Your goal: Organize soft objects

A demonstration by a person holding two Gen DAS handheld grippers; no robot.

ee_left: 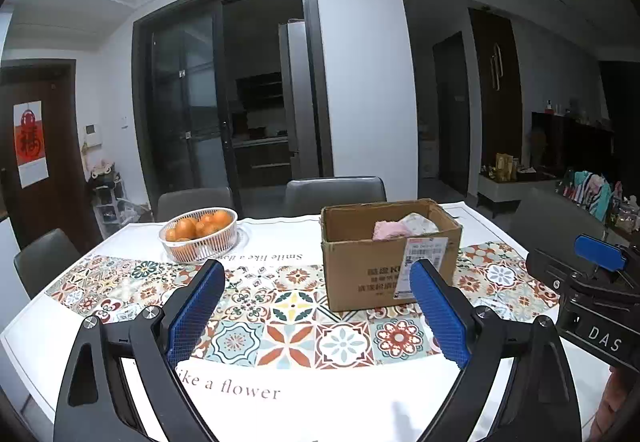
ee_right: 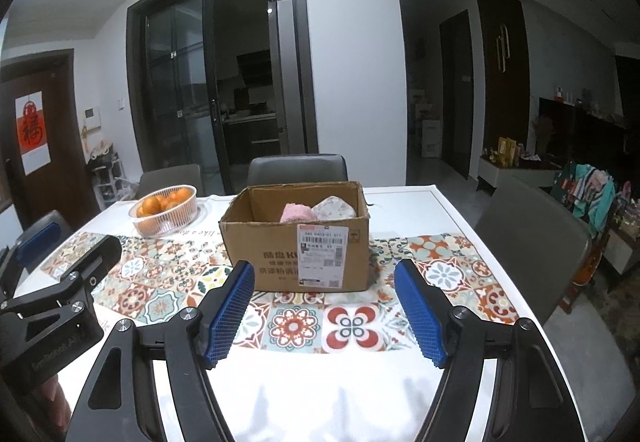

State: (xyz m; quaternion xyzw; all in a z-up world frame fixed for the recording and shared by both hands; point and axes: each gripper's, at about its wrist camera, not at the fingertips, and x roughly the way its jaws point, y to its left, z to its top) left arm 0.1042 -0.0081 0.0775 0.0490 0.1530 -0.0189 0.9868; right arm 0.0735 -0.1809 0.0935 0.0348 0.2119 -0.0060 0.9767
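My left gripper stands wide open over the near part of the table, nothing between its blue pads. My right gripper is also open, a little narrower, and empty. Both point toward the cardboard box, which sits upright on the patterned runner, its flaps open. Inside the box, toward its far right corner, lie a pink soft item and, touching it on the right, a pale printed soft item. Far left on the table: a white basket of oranges, well apart from the box. Grey chairs stand along the far edge.
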